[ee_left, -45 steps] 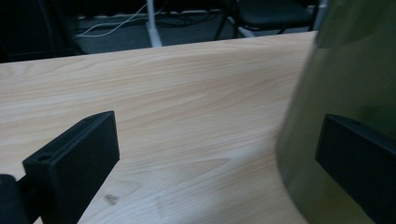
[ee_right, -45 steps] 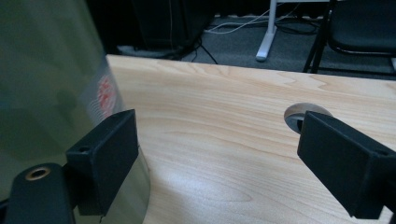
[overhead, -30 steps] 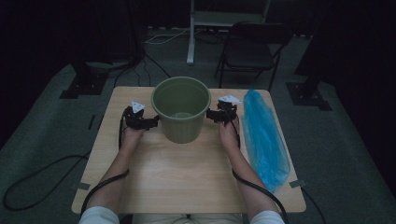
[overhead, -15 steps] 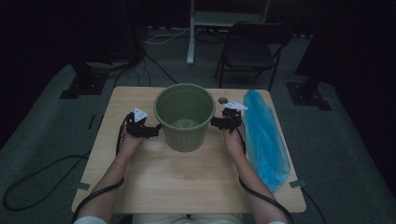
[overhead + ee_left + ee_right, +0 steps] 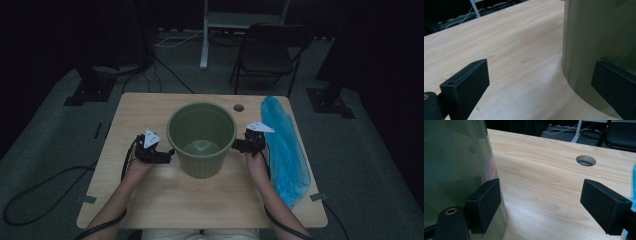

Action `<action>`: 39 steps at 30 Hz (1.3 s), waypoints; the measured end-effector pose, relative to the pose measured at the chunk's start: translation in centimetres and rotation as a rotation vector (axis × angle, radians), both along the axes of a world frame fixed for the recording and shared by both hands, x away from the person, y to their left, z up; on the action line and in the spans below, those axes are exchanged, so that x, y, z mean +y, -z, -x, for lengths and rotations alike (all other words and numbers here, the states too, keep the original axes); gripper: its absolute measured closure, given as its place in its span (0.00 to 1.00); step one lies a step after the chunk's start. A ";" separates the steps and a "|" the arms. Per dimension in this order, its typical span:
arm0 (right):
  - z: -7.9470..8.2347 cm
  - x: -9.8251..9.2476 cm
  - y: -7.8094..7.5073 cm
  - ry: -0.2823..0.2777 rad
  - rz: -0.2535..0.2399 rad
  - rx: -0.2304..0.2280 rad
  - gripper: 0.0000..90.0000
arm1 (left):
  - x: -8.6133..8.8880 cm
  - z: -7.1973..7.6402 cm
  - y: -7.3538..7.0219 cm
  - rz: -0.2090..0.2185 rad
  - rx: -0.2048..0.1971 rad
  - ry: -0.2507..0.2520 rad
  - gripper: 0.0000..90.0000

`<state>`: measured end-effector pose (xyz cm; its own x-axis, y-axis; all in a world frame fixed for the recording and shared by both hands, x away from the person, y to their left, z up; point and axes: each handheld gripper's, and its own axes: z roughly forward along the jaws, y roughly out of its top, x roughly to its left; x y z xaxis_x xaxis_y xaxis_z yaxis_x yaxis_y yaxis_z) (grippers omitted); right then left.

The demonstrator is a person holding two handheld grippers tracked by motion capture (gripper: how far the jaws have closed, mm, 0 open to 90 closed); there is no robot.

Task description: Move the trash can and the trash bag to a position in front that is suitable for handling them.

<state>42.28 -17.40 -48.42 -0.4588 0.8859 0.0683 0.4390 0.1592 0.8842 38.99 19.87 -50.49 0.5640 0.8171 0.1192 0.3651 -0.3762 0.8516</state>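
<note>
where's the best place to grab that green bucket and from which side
Probably the rim of the green bucket, taken from above with one of the fingers inside and one outside. It stands upright and open on the table, and its round wall looks too wide for either open gripper. The left gripper and right gripper sit at opposite sides, so each could take its own side.

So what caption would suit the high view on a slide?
Two hand-held grippers, left and right, open against the sides of a green bucket on a wooden table.
</note>
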 end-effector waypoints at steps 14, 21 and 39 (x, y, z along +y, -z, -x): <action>4.7 -2.4 0.4 -0.062 -0.030 0.006 0.18 | -1.5 5.1 -0.1 -0.018 -0.001 0.094 0.02; 6.4 -3.3 0.5 -0.067 -0.032 0.007 0.15 | -2.0 6.6 0.0 -0.014 0.013 0.133 0.02; 0.9 -19.0 2.4 0.370 0.044 0.163 0.13 | 5.0 10.3 2.3 0.099 0.105 0.028 0.02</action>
